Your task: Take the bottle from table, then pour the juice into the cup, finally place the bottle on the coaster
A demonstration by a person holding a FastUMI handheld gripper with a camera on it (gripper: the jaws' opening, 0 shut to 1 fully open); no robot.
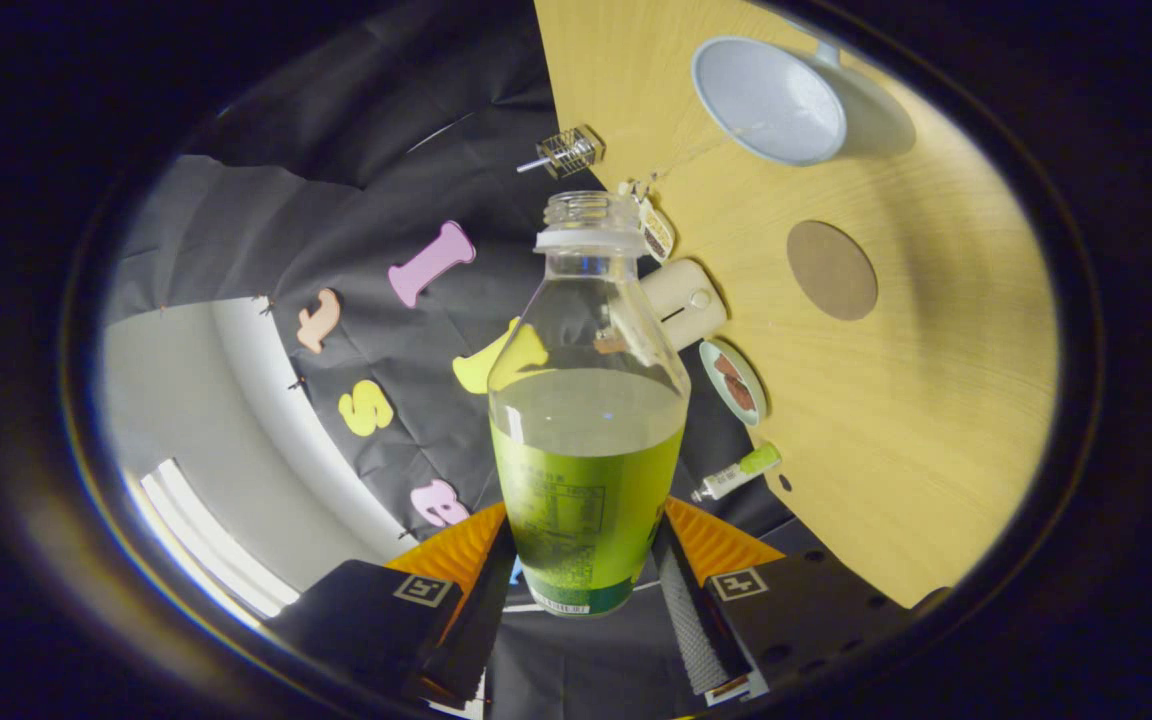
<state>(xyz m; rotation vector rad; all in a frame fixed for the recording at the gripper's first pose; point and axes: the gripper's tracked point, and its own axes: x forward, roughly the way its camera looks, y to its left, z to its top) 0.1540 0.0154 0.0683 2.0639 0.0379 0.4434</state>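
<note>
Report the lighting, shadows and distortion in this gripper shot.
Gripper view: the fisheye bends the table edge and tilts the scene; bottle sharp and backlit in the gripper jaws; the cup casts a soft shadow; light falls off toward the table's far side past the coaster.

The bottle (pixel 586 420) hides part of the cream cylinder (pixel 686 300) behind it.

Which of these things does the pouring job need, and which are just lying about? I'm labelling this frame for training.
For the job:
bottle, uncapped, part full of juice, clamped between the gripper fingers
cup on the table
round coaster

Lying about:
cream cylinder
small dish
small tube
wire cage
tag
</note>
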